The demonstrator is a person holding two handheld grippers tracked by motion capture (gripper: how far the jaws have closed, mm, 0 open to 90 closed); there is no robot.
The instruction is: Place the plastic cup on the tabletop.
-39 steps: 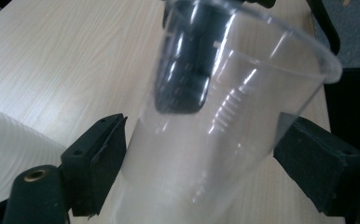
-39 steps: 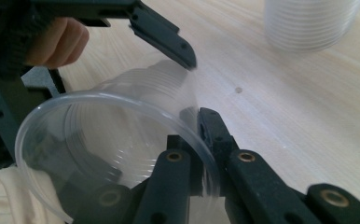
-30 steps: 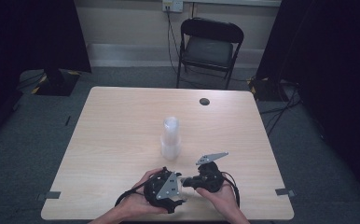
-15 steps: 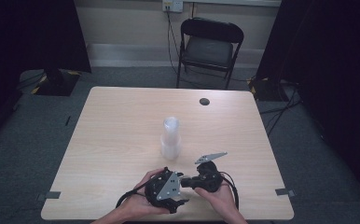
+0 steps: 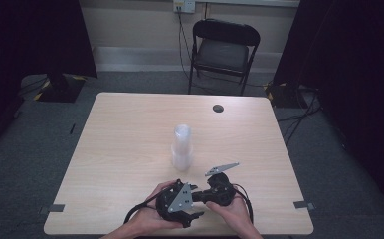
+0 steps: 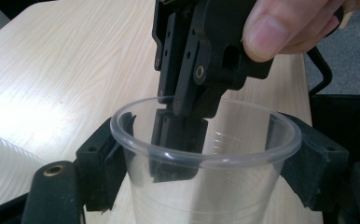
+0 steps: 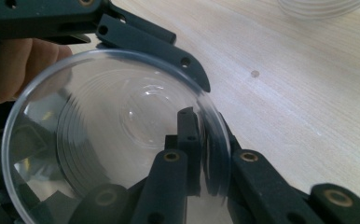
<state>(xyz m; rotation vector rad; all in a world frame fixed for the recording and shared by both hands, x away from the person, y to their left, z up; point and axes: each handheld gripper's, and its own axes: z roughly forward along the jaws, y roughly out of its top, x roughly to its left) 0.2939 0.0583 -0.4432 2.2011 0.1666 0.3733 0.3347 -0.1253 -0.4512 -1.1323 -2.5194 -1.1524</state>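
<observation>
Both grippers are held close together over the near edge of the surface (image 5: 130,129) in the high view, the left gripper (image 5: 192,204) in the person's left hand (image 5: 147,221) and the right gripper (image 5: 200,195) in the right hand (image 5: 232,214). A single clear plastic cup (image 6: 206,186) is shared between them. In the left gripper view the cup is seen between the left gripper's two black jaws, one at each side of its wall just under the rim; these jaws have just been closing, and whether the pads press on the wall cannot be told. From above, the right gripper (image 6: 178,140) is dipped over the cup's rim, one jaw inside and one outside. In the right gripper view the rim wall of the cup (image 7: 113,135) is seen clamped between the nearly closed jaws of the right gripper (image 7: 201,163), so the cup is grasped by it. A stack of clear cups (image 5: 181,147) stands upright on the surface, just beyond the grippers and apart from them. A small dark round mark (image 5: 218,108) lies near the far edge of the surface, and a black folding chair (image 5: 222,50) stands on the floor behind it
</observation>
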